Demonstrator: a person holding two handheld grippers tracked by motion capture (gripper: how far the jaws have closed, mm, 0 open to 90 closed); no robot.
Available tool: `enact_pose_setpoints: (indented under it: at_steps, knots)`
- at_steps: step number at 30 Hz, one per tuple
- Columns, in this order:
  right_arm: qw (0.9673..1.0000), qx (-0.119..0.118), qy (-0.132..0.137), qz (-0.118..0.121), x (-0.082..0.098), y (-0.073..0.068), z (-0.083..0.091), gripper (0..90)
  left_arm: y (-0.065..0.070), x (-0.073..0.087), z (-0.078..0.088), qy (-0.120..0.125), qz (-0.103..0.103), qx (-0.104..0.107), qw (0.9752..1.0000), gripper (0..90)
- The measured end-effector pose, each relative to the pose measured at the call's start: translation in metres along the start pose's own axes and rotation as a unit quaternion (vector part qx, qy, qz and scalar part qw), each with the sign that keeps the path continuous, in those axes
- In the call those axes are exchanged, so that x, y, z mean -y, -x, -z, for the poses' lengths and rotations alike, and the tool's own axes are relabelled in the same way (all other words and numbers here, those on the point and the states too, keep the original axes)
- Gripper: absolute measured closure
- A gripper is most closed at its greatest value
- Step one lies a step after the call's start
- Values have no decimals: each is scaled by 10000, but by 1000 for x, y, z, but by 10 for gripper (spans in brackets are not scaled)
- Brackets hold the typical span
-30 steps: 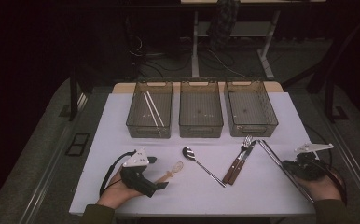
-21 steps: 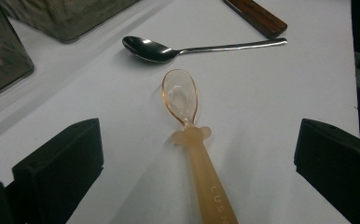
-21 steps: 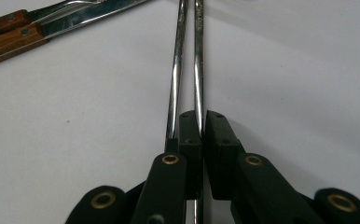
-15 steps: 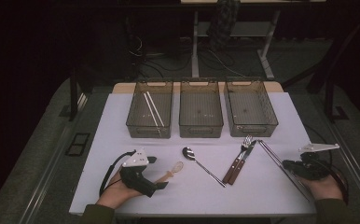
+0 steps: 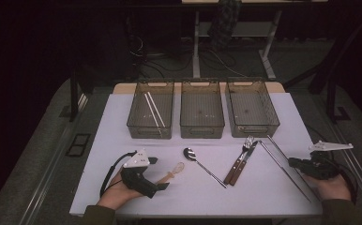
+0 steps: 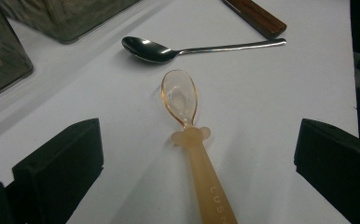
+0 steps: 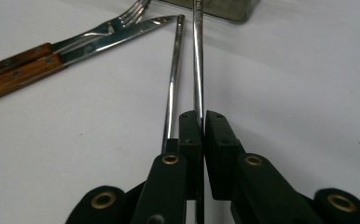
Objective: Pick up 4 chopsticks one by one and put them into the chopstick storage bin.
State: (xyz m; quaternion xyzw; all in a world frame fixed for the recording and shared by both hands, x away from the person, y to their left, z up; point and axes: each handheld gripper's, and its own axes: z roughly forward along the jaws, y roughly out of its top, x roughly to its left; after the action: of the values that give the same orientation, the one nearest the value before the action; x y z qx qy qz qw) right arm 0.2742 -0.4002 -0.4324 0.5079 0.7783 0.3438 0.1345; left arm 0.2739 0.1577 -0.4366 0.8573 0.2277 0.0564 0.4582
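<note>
**High view: two hand-held tools at a counter of cutlery**

High view shows us a white counter [image 5: 123, 117] with three clear bins along its far edge. The left bin [image 5: 150, 112] holds two pale chopsticks [image 5: 152, 108].

Our right tool [image 7: 200, 122] sits at the near right. Its jaws are pressed together on one metal chopstick [image 7: 197, 60]; a second metal chopstick [image 7: 172, 84] lies just beside it on the counter, outside the grip. To their left lie a fork [image 5: 239, 157] and a knife [image 5: 243, 161] with wooden handles, side by side.

Our left tool [image 6: 197, 154] rests at the near left with its jaws wide apart, gripping nothing. A translucent orange spoon [image 6: 187, 135] lies flat on the counter between the jaws, touching neither. A steel spoon [image 6: 169, 49] lies just beyond it.
</note>
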Motion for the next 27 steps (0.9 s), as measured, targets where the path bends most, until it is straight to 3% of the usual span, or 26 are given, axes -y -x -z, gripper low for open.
enact_pose_setpoints:
  at_steps: [8,15,22,27]
  knots:
    - [9998,-166,55,45,-6,-3,-1,857,0,0,0,-8,-3,-2,10000,0]
    - [9999,-141,64,45,-5,-1,-1,857,0,0,0,-15,-6,-1,10000,0]
    - [9997,-64,-209,139,-4,-2,-7,856,0,0,0,-4,2,-2,10000,0]
    - [9998,-74,-119,140,-6,-3,-4,857,0,0,0,3,5,-4,10000,0]
